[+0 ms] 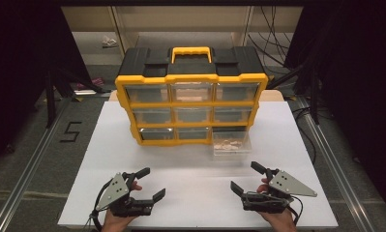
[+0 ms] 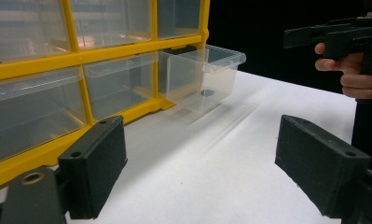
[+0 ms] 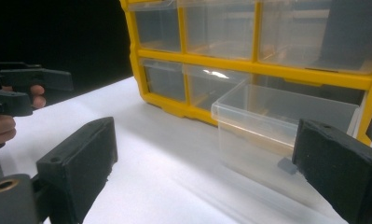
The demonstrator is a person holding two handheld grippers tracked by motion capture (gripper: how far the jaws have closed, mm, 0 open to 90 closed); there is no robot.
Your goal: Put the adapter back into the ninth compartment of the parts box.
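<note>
Nearest me, I have my left gripper [image 1: 150, 184] and right gripper [image 1: 244, 178] low over the near edge of the white table [image 1: 190, 166], both with jaws spread wide and nothing between them. I judge this the approach step: neither touches anything. Ahead of the right gripper, well apart from its jaws, the clear drawer [image 1: 230, 143] sticks out of the bottom right slot of the yellow organizer [image 1: 190, 104], pale pieces lying inside. Next I would carry the right gripper forward, squared to the drawer's front lip [image 3: 249, 122].
</note>
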